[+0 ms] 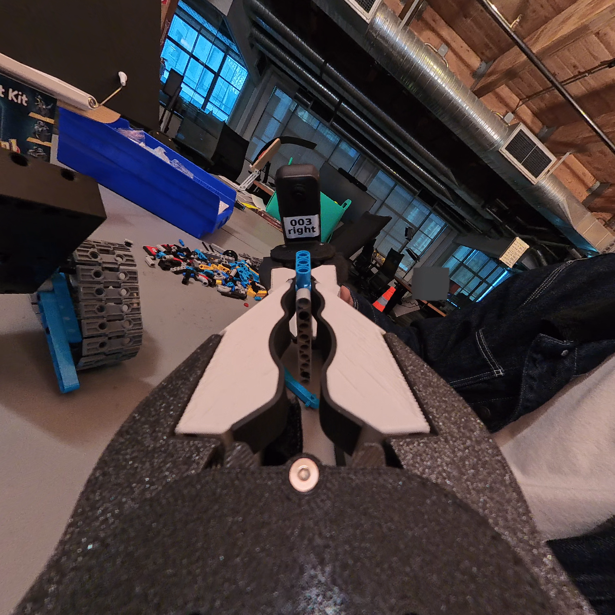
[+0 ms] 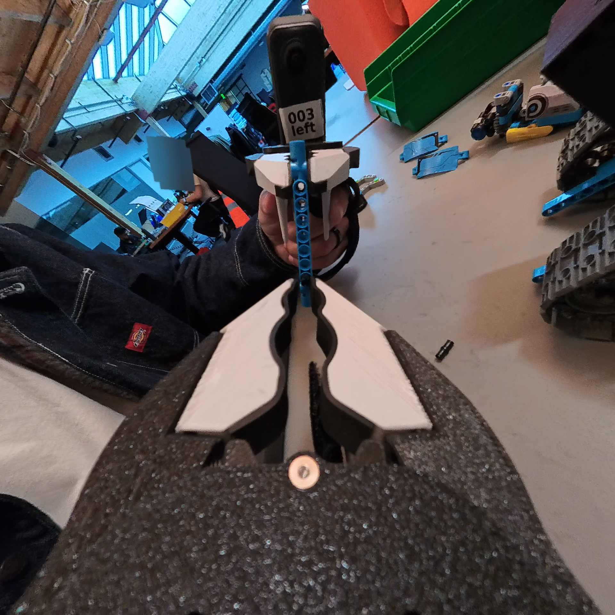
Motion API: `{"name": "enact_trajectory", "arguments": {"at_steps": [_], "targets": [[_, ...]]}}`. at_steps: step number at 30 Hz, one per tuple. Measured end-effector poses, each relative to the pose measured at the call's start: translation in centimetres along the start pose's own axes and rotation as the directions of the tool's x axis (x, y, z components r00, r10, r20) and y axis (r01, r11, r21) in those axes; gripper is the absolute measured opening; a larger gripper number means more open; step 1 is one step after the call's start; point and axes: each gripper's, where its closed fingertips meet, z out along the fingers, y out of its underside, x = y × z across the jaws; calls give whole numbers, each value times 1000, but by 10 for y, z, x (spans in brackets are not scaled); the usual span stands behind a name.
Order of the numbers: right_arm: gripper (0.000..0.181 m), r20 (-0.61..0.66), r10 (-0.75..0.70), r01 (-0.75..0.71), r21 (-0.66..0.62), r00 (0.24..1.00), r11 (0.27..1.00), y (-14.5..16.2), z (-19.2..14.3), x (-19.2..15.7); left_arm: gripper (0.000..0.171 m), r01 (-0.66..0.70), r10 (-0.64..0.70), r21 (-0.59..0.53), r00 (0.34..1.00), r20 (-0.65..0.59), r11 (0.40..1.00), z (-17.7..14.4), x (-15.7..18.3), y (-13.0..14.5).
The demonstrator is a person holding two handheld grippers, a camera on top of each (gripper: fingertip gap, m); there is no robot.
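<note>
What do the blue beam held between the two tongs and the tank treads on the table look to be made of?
The blue beam looks like hard moulded plastic with a slight sheen: even colour, a neat row of round holes. The left tongs and right tongs each grip one end. The tank treads look like matte grey plastic links, hinged in rows; rubber cannot be ruled out.

blue bin (image 1: 143, 173): on the table (image 1: 186, 319), far left of the left tool
loose parts (image 1: 206, 269): a heap just left of the tool tips
tracked vehicle (image 1: 100, 306): near left, grey treads, blue frame
green bin (image 2: 442, 66): right of the right tool, far off
small robot (image 2: 529, 109): beside the green bin
blue panels (image 2: 432, 153): two, flat on the table
black pin (image 2: 444, 350): alone, near right
</note>
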Motion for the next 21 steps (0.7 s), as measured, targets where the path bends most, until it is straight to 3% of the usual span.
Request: {"name": "enact_trajectory", "arguments": {"at_steps": [14,18,21], "targets": [[2,-10,-15,15,-2,1000,1000,0,-2,1,6,-38,38,-25,999,4,999,2,3,4],[1,13,-11,10,58,1000,998,-10,-7,-3,17,-58,60,-141,998,8,988,14,4,26],[2,9,-30,30,54,999,998,-10,-6,-4,6,-124,128,-170,992,12,978,16,6,31]]}}
